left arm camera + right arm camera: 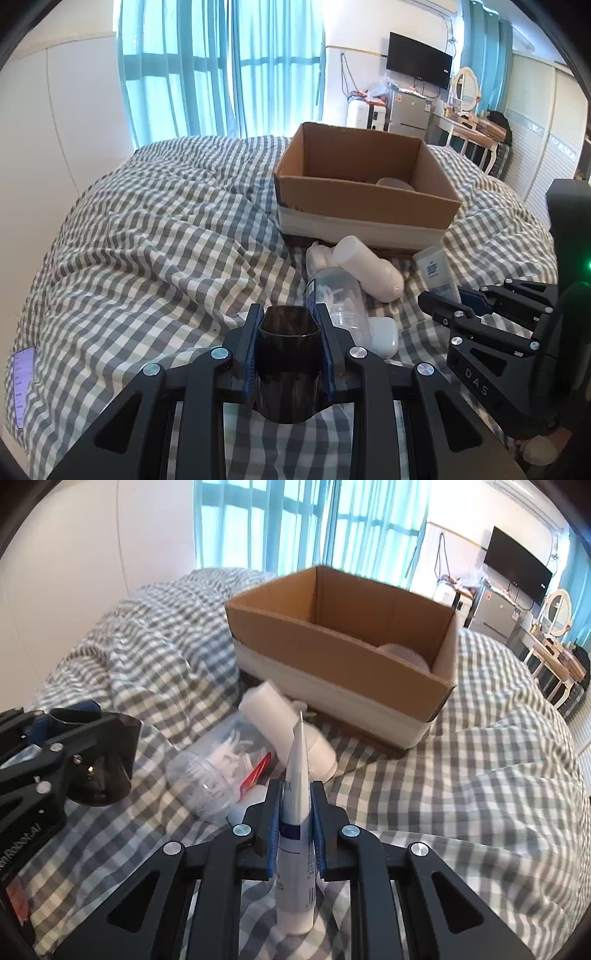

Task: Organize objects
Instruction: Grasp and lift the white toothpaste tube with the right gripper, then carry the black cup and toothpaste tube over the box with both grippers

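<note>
The left hand-held gripper was clamped on a dark cup, its blue pads pressed against the cup's two sides, the cup upright with its open mouth facing up. From the right wrist view the same cup sat in that gripper just above the checked bedspread. The right hand-held gripper was closed on a white tube with a blue band, gripped around its middle, the flat crimped end pointing away from the camera and the cap end toward it. From the left wrist view the right gripper hung to the right, the tube's printed face showing past its fingers.

Just beyond both grippers a small pile lay on the bed: a clear plastic jar on its side with white pieces inside, a white bottle lying across it, and a small white case beside the jar. A red item lay against the jar; what it was could not be told.

Behind the pile stood an open cardboard box with a white lower band, resting on the bed. A pale rounded thing lay inside near its right wall. Farther back were blue curtains, a wall-mounted screen and a dressing table with an oval mirror.
</note>
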{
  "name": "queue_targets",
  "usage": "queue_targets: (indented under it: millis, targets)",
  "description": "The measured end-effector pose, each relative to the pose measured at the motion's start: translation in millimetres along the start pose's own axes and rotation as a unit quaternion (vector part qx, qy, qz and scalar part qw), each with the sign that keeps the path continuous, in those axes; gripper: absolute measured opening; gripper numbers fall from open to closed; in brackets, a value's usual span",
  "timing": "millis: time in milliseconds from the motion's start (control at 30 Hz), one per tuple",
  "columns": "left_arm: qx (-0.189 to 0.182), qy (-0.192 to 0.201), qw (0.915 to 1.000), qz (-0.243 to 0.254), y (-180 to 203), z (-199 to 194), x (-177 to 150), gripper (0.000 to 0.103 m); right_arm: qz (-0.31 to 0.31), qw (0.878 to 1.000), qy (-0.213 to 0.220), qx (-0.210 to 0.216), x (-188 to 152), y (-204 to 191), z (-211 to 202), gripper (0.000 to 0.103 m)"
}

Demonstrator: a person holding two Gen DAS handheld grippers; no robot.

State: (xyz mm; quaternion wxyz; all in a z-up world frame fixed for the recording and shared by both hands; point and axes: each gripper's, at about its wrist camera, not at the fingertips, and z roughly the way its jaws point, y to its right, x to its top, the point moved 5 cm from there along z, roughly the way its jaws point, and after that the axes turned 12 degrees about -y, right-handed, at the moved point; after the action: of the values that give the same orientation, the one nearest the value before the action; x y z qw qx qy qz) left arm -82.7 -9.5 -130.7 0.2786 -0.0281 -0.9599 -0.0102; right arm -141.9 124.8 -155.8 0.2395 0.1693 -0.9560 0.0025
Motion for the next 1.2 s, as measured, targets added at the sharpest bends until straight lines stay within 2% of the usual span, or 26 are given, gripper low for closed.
queue_targets:
  millis: [567, 833, 1000, 1200]
  targets:
    - [-0.001, 0.052, 0.9986, 0.002, 9, -61, 7, 0.027, 0.006, 0.997, 0.062, 0.041, -14, -7, -78, 0.014]
    - [-0.009, 0.077, 0.997, -0.001, 5, -87, 19, 0.027, 0.01, 0.995, 0.084, 0.046, -10, 1, -111, 0.014]
    - [-0.019, 0.084, 0.9963, 0.002, 6, -95, 34, 0.027, 0.008, 0.995, 0.092, 0.046, 3, 9, -124, 0.014]
    - [-0.037, 0.101, 0.994, 0.015, 11, -106, 70, 0.027, 0.005, 0.993, 0.11, 0.041, 35, 22, -141, 0.014]
